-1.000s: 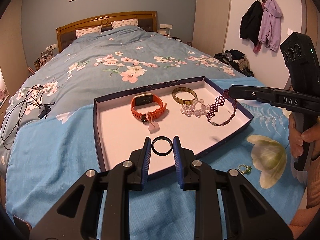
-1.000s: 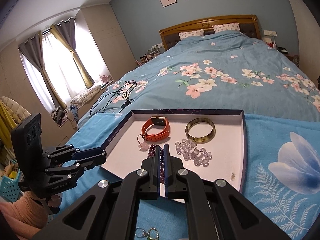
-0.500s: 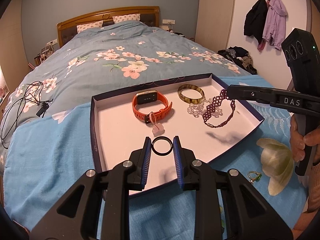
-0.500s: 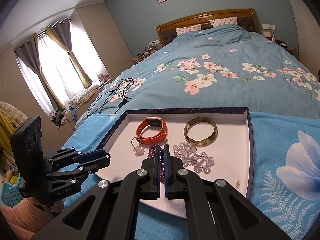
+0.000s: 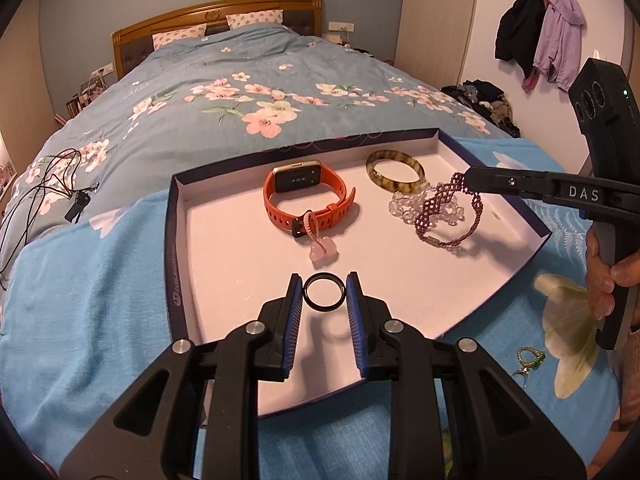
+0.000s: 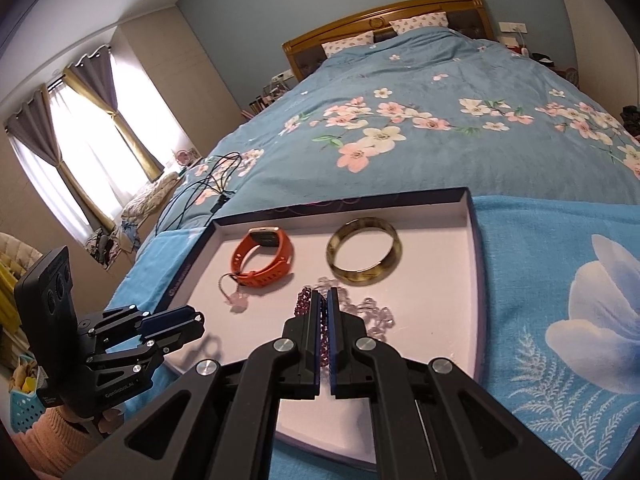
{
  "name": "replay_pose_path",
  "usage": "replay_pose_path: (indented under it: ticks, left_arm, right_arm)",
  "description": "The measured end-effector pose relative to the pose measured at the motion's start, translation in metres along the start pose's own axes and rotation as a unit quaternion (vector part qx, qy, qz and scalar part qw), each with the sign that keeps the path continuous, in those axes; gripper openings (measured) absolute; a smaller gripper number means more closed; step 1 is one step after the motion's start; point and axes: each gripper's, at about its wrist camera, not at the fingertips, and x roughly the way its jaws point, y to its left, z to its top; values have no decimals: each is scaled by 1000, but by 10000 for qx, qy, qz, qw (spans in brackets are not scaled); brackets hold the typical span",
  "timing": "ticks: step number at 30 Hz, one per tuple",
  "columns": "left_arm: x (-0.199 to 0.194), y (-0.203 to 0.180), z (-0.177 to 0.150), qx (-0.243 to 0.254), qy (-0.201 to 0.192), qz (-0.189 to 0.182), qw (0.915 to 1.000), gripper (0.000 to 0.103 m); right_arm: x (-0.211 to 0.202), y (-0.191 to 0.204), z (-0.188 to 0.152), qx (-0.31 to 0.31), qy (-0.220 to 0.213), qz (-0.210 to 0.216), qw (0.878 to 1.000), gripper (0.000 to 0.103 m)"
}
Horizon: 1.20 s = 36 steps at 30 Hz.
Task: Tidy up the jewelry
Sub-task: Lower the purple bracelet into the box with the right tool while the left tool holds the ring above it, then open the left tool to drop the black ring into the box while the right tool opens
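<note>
A shallow navy tray [image 5: 176, 296] with a pale floor lies on the bed; it also shows in the right wrist view [image 6: 474, 240]. My left gripper [image 5: 324, 294] is shut on a black ring [image 5: 323, 291], held above the tray's near part. My right gripper [image 6: 325, 300] is shut on a purple beaded bracelet [image 5: 448, 216], which hangs from it over the tray's right side. In the tray lie an orange smartwatch [image 5: 304, 196] with a pink charm [image 5: 323, 254], a tortoiseshell bangle [image 5: 395, 170] and a clear crystal bracelet [image 5: 404, 208].
A green ring [image 5: 530, 360] lies on the blue blanket right of the tray. Black cables [image 5: 48, 188] lie on the floral duvet at the left. Jackets [image 5: 536, 44] hang on the right wall.
Both grippers have moved forward over the tray. The purple bracelet has come lower and nearer the crystal bracelet. The black ring stays gripped.
</note>
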Motion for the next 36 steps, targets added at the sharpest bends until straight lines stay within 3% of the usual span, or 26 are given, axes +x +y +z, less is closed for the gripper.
replay_pose_path:
  ticks: [22,25,29,33,36]
  left_arm:
    - [29,7,9,-159,234,5,9996,24]
    - [22,8,8,-188,151,42,9997,27]
    - [3,9,7,-227,-66,47,9997,37]
    - [-24,8,3,-189,-332,80,9992,39]
    - [-46,5,-5,-131,-489,58,9987,41]
  right_arm:
    - [10,-15,-1,127,102,-357,9992,7]
    - [3,-13,-1,100,23,-360,9993,16]
    - [-8,-8,-4,38,-61,-346,9994,18]
    - [-22,-3,-9,-65,-161,-315,9994,30]
    - [-33,3,-16,-193,-178,-261,9993,32]
